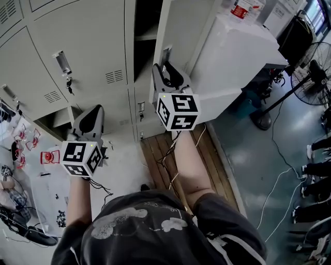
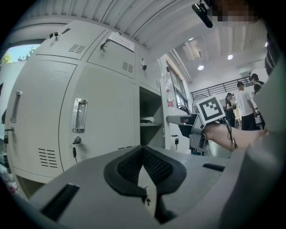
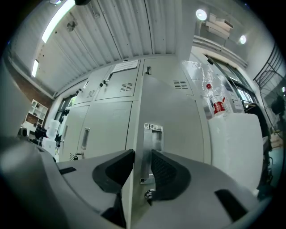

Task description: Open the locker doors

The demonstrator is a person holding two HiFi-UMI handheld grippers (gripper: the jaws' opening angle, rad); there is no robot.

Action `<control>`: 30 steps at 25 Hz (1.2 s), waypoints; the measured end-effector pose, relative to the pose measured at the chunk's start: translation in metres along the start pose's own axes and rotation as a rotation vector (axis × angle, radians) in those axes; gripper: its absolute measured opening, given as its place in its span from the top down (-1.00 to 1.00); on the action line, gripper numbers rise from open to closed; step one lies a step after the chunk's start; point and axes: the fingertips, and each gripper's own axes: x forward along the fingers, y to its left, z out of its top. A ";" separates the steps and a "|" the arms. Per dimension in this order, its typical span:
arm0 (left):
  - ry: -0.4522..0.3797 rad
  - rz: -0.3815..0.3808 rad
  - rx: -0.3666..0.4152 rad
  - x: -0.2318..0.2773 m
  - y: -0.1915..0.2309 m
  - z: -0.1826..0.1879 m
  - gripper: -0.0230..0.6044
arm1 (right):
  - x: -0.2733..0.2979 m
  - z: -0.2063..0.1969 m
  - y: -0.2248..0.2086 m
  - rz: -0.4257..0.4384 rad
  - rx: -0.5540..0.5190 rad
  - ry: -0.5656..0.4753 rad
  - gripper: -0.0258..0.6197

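Grey-white lockers [image 1: 88,46] fill the wall ahead. One tall door [image 1: 178,26] stands swung open, showing a dark shelved compartment [image 1: 146,31]. My right gripper [image 1: 163,66] is shut on this door's edge at the metal handle [image 3: 152,134], one pad on each side of the edge [image 3: 142,154]. My left gripper [image 1: 93,109] hangs lower left, shut and empty [image 2: 143,148]. It faces a closed door with a handle [image 2: 79,115] and a hanging key [image 2: 76,143]. The right gripper's marker cube [image 2: 210,109] shows in the left gripper view.
A white cabinet [image 1: 232,52] with a bottle [image 1: 240,9] on top stands right of the open door. A wooden pallet [image 1: 160,150] lies at the lockers' foot. A standing fan [image 1: 310,72] and floor cables [image 1: 279,186] are at right. Small packets lie on a white surface [image 1: 36,171] at left. People [image 2: 245,103] stand far off.
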 end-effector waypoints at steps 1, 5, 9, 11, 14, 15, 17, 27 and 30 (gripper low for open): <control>-0.001 -0.007 -0.002 0.001 -0.003 0.000 0.90 | -0.004 0.000 -0.001 -0.007 -0.010 0.001 0.48; -0.004 -0.042 -0.006 0.003 -0.015 -0.001 0.90 | -0.020 0.003 -0.007 -0.026 -0.026 0.000 0.50; 0.001 -0.082 -0.009 0.008 -0.030 -0.005 0.90 | -0.039 0.005 -0.015 -0.038 -0.043 -0.015 0.58; 0.002 -0.104 -0.010 0.010 -0.039 -0.006 0.90 | -0.050 0.005 -0.022 -0.044 -0.032 -0.023 0.60; 0.001 -0.137 -0.006 0.016 -0.053 -0.005 0.90 | -0.066 0.007 -0.033 -0.062 -0.032 -0.029 0.65; 0.001 -0.149 -0.004 0.017 -0.058 -0.005 0.90 | -0.071 0.008 -0.037 -0.069 -0.031 -0.030 0.66; 0.001 -0.174 0.001 0.021 -0.067 -0.005 0.90 | -0.081 0.008 -0.045 -0.087 -0.026 -0.033 0.68; -0.009 -0.257 0.025 0.034 -0.108 0.003 0.90 | -0.119 0.010 -0.086 -0.183 -0.018 -0.048 0.71; -0.010 -0.268 0.028 0.037 -0.116 0.004 0.90 | -0.128 0.010 -0.100 -0.198 0.006 -0.054 0.71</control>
